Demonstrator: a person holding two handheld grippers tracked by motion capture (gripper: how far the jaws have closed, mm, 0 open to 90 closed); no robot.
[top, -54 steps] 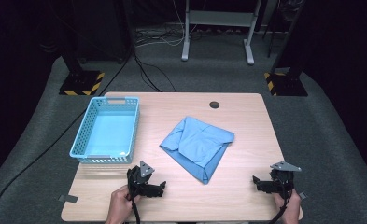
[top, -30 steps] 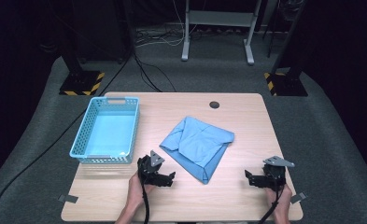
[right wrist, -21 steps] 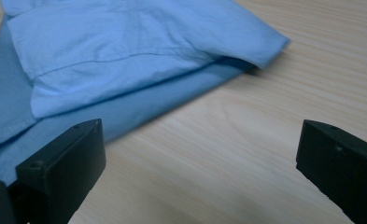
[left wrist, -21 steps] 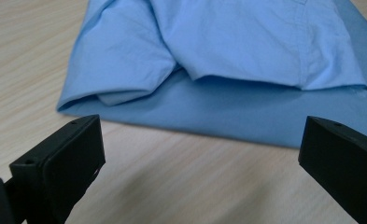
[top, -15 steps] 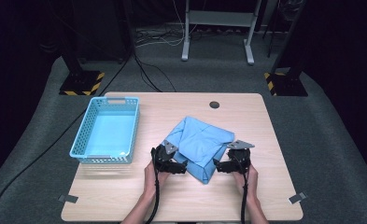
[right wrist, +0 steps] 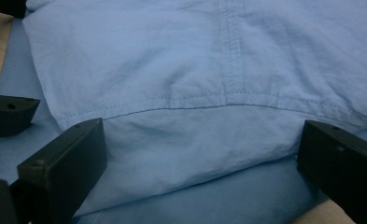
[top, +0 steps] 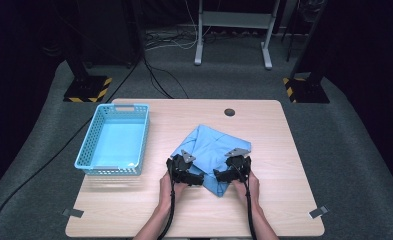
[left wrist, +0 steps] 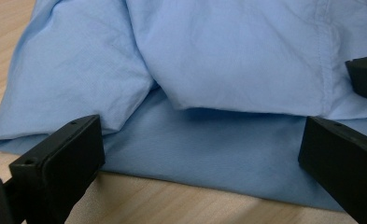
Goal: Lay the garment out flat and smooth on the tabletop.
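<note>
Both tongs, left (top: pixel 198 179) and right (top: pixel 220 176), gape wide at the folded blue cloth's (top: pixel 209 146) near edge.

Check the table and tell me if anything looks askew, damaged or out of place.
Only the blue garment stands out: it lies loosely folded and turned cornerwise to the table edges, with creased, uneven layers. The blue basket sits nearly square to the table. Left gripper and right gripper are open at the garment's near edge. No damage shows.

We see bare table (top: pixel 264 140) from twelve round to six o'clock of the folded cloth (top: pixel 211 150). At nine o'clock the blue basket (top: pixel 115 140) blocks the way. Each hand-held gripper, left (top: pixel 196 178) and right (top: pixel 220 176), crowds the cloth's six o'clock edge.
</note>
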